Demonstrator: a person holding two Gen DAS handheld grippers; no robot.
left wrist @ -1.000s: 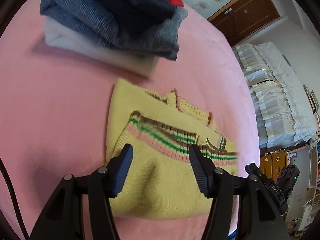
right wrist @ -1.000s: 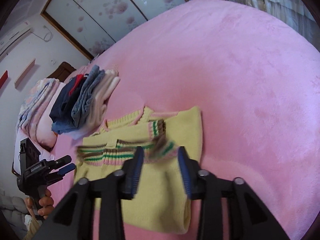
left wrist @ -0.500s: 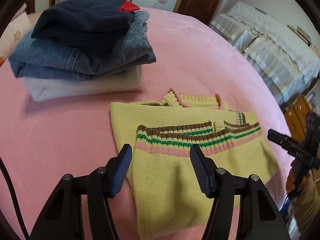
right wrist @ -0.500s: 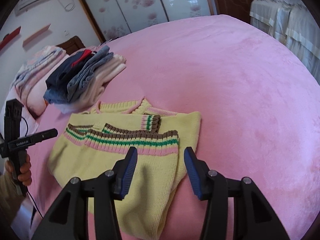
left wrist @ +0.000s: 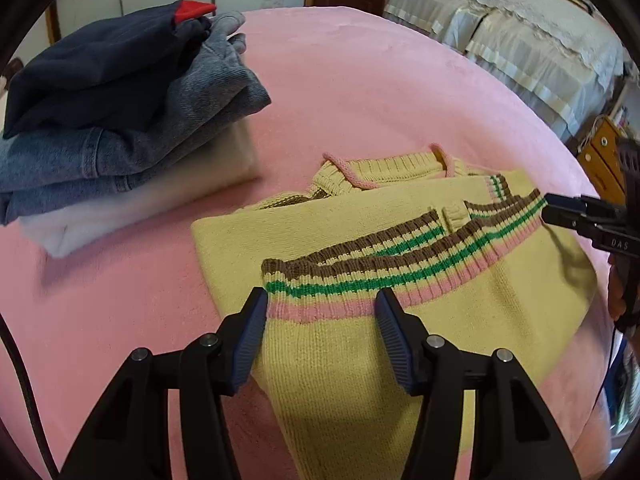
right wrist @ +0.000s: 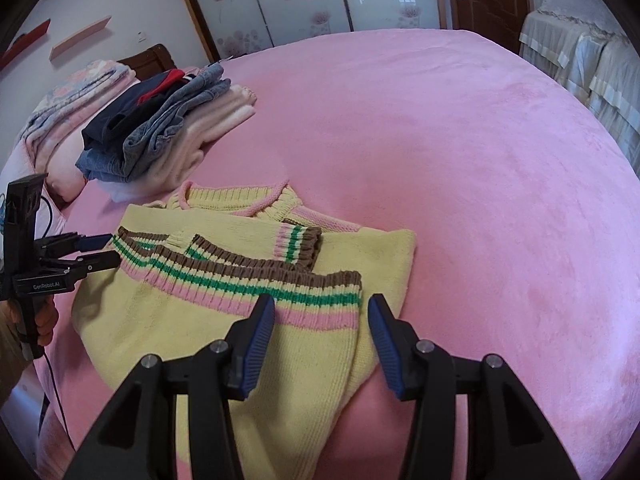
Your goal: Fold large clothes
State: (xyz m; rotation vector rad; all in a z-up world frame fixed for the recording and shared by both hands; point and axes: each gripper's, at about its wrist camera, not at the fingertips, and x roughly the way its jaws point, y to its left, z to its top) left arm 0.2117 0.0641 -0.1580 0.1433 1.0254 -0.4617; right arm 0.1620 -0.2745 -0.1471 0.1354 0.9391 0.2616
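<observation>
Both the left tool (left wrist: 320, 312) and right tool (right wrist: 320, 316) hover open over the half-folded yellow sweater (right wrist: 224, 312) on the pink bed (right wrist: 480, 200); next, I'd guess, each grips the near fold for another fold.

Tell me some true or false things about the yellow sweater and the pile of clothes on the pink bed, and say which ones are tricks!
1. The yellow sweater lies folded on the pink bed. True.
2. The left gripper is squeezing the sweater. False: its jaws stand open, above the striped hem.
3. The stack of folded clothes has a dark navy garment on top. True.
4. The right gripper is shut. False: it is open and holds nothing.
5. The sweater sits on top of the stack. False: it lies beside it, on the bed.
</observation>
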